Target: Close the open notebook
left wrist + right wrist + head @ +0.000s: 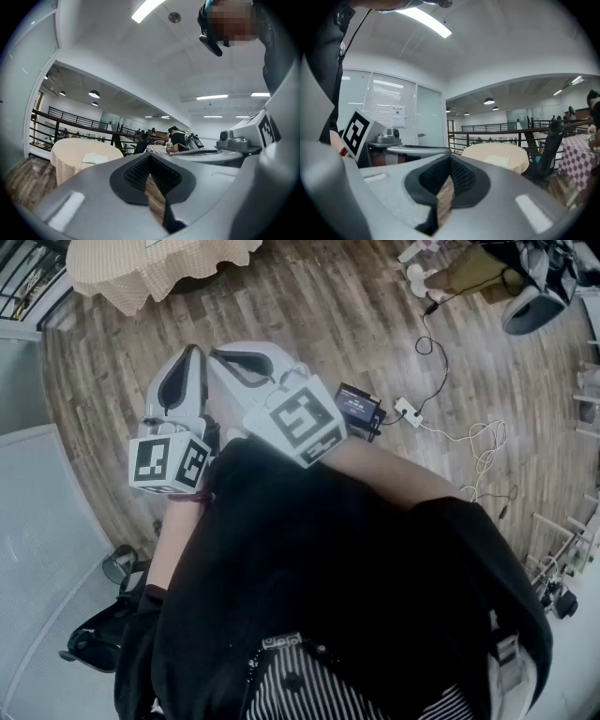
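Observation:
The open notebook (96, 158) lies pale and flat on a round table with a checked cloth (70, 154), some way ahead of me; the right gripper view also shows the notebook (499, 161) on that table (492, 154). In the head view only the table's edge (159, 268) shows at the top. Both grippers are held close to my chest, side by side, pointing toward the table. The left gripper (192, 351) (151, 157) is shut with nothing in it. The right gripper (216, 354) (451, 159) is shut and empty too.
Wood floor lies between me and the table. A black box (358, 407), a power strip (408, 412) and loose cables lie on the floor to the right. A grey partition (37, 521) stands at left. A black chair (548, 150) stands right of the table.

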